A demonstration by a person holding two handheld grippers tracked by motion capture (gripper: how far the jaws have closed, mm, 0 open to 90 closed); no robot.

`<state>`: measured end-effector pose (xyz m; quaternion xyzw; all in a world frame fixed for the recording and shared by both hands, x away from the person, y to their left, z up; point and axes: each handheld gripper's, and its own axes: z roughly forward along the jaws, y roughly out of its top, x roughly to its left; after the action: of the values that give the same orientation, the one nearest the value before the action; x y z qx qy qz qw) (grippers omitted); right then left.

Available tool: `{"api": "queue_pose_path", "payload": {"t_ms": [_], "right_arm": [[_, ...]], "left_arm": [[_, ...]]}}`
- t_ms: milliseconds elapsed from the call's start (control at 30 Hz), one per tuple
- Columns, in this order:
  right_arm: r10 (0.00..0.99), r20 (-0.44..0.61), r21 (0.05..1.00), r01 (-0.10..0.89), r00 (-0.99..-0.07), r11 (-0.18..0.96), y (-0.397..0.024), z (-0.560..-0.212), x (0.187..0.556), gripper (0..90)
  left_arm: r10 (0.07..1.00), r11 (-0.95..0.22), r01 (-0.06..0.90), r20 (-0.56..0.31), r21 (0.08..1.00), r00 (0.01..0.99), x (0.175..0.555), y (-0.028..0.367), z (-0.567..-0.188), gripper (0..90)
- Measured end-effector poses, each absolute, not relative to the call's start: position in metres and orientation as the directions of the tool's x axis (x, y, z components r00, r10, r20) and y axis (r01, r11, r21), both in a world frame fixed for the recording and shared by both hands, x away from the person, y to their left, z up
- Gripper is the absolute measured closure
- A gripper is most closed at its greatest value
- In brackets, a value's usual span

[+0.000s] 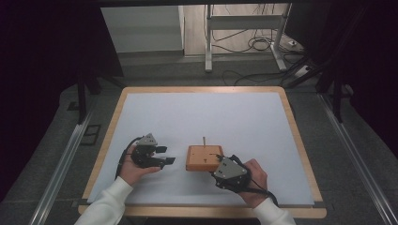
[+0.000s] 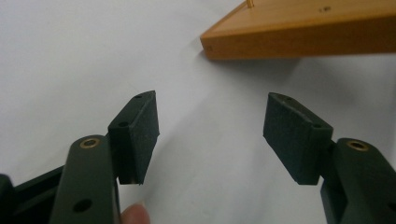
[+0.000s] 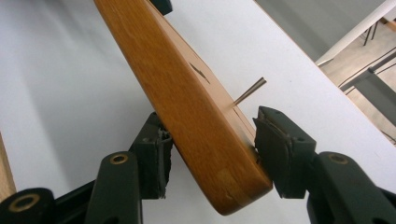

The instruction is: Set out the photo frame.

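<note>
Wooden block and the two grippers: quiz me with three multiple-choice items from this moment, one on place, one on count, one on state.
1. Where does the wooden block lie on the white mat?
A. far left corner
B. near edge, right of centre
C. far right corner

2. How many thin pegs stand up from the block?
A. one
B. three
C. five

3. What is the left gripper doing?
A. clamped on the block
C. holding a peg
B. open, holding nothing

Answers: 1 B, the high view shows it near the person, between the hands. 2 A, a single peg rises at its far edge. 3 B, its fingers stand apart over bare mat, while the right gripper pinches the block's corner.
</note>
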<state>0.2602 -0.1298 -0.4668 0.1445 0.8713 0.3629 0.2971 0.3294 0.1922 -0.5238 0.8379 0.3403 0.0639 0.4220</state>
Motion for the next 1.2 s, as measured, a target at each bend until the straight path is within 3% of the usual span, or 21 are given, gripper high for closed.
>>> {"api": "queue_pose_path", "payload": {"t_ms": [533,1200], "right_arm": [[0.458,-0.332,0.723,0.089,-0.825,0.685,-0.123,-0.440,0.293,54.3],[0.424,-0.309,0.740,0.065,-0.851,0.670,-0.113,-0.419,0.313,67.9]], "left_arm": [[0.625,-0.421,0.525,-0.183,0.740,0.759,0.327,0.197,-0.529,35.2],[0.633,-0.409,0.534,-0.191,0.740,0.750,0.328,0.202,-0.530,35.1]]}}
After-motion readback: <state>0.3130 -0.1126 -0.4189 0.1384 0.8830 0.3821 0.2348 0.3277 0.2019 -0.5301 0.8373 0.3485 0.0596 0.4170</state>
